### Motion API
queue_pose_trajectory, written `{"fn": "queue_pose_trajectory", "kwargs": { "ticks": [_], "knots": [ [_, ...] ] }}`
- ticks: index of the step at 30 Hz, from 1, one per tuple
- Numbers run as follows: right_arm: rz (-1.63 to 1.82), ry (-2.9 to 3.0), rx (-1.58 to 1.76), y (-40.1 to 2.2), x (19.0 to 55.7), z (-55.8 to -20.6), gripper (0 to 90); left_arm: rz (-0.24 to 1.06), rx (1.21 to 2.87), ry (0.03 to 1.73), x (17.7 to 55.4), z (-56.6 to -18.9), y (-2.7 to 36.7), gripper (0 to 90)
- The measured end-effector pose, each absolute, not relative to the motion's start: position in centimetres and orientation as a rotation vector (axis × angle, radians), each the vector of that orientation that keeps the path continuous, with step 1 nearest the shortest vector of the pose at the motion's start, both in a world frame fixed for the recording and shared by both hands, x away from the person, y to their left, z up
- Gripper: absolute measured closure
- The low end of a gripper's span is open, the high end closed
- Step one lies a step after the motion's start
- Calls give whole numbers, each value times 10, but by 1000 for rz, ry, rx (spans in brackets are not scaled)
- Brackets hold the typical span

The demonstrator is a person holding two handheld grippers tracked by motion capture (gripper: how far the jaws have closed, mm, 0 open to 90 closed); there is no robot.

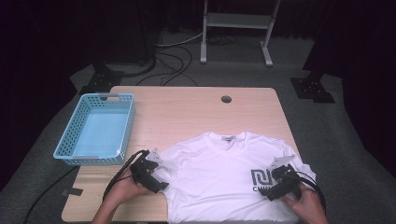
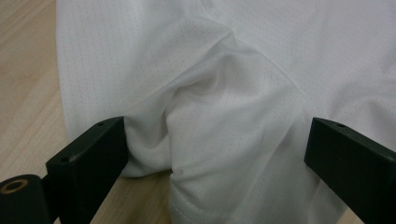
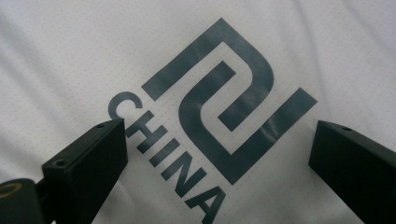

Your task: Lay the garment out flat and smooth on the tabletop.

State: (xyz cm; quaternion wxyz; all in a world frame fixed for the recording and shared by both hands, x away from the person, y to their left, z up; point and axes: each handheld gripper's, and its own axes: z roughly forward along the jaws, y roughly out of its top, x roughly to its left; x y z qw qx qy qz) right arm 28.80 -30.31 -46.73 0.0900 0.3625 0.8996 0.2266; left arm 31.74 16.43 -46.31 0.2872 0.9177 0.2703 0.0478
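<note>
High view: both grippers hover over a white T-shirt [image 1: 219, 177] on the table [image 1: 187, 107]. Left gripper [image 1: 159, 179] and right gripper [image 1: 275, 186] stand spread, pinching nothing. Best to catch the bunched sleeve [image 2: 219, 121] squarely.

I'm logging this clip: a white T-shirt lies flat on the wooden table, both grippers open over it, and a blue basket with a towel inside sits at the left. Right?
Not quite: the high view shows the blue basket holding nothing, no towel. The rest stands: the white T-shirt lies on the wooden table, with the left gripper and right gripper open over it.
</note>
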Motion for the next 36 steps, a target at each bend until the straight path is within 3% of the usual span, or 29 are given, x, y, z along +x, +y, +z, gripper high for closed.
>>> {"fn": "queue_pose_trajectory", "kwargs": {
  "ticks": [7, 27, 30, 36],
  "knots": [
    [672, 2677, 1080, -302, 289, -467, 31, 239, 2522, 733, 326, -460, 170, 39],
    [678, 2676, 1077, -302, 289, -468, 28, 8, 2511, 641, 288, -454, 168, 61],
    [676, 2677, 1076, -302, 289, -468, 27, 1, 2438, 624, 286, -447, 167, 61],
    [672, 2677, 1079, -302, 289, -468, 26, -29, 2513, 624, 287, -457, 158, 44]
  ]
}}
